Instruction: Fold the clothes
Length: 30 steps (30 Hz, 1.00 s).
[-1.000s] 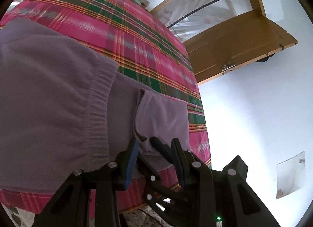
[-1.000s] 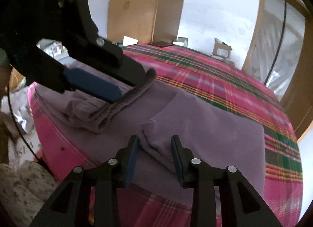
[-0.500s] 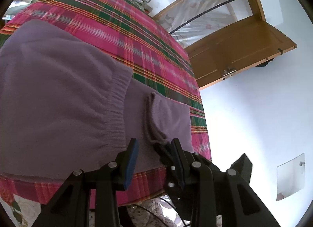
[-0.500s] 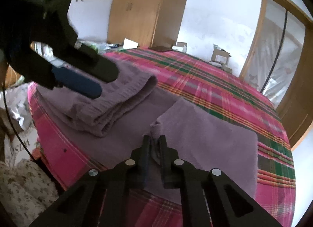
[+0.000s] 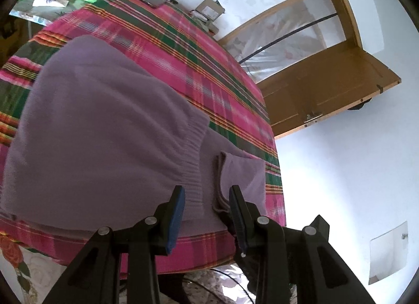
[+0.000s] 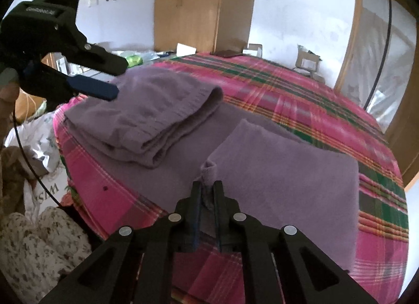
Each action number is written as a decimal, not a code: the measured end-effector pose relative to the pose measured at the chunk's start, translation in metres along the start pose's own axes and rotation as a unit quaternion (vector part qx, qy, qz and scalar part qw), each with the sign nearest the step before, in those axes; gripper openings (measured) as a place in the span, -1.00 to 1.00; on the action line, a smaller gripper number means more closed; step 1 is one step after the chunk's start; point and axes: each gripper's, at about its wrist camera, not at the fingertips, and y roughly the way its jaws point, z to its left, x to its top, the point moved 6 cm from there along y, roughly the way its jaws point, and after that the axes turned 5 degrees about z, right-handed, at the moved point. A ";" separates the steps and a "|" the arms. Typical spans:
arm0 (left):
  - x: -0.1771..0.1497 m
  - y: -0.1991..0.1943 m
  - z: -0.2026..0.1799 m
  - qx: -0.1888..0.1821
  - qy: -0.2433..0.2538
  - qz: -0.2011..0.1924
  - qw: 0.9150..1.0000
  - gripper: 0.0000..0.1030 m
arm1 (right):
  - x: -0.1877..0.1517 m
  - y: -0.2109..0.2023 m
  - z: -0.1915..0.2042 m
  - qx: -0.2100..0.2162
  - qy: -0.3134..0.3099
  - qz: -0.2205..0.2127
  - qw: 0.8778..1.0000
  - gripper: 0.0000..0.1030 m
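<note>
Now right gripper [image 6: 207, 194] pinches the purple garment [image 6: 282, 173]; left gripper [image 5: 207, 196] spread, seemingly empty

Matte black plastic left gripper [image 5: 207, 209] and right gripper [image 6: 207, 194]; blue pads on fingers [image 5: 176, 215]; round silver screws; possibly embossed lettering, unreadable.
</note>
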 end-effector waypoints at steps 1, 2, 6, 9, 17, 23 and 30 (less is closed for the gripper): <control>0.000 -0.002 0.004 0.003 -0.003 -0.001 1.000 -0.32 | -0.001 0.001 0.001 0.002 -0.002 0.002 1.000 -0.79; 0.001 -0.005 0.009 0.007 -0.006 -0.002 1.000 -0.32 | -0.001 0.000 0.001 0.004 -0.004 0.004 1.000 -0.78; 0.003 -0.017 0.029 0.020 -0.025 -0.016 0.999 -0.32 | 0.001 -0.005 0.001 0.018 -0.002 0.016 1.000 -0.75; 0.008 -0.030 0.046 0.028 -0.048 -0.034 0.998 -0.32 | 0.011 -0.020 0.001 0.059 0.016 -0.015 0.998 -0.64; 0.014 -0.055 0.089 0.047 -0.088 -0.059 0.993 -0.32 | 0.020 0.004 -0.015 0.068 0.090 -0.002 0.994 -0.63; 0.017 -0.069 0.118 0.048 -0.119 -0.074 0.989 -0.32 | 0.009 0.007 -0.002 0.066 0.081 0.016 0.994 -0.62; 0.015 -0.082 0.141 0.059 -0.148 -0.084 0.984 -0.31 | 0.043 -0.015 0.019 0.064 0.050 -0.030 0.996 -0.55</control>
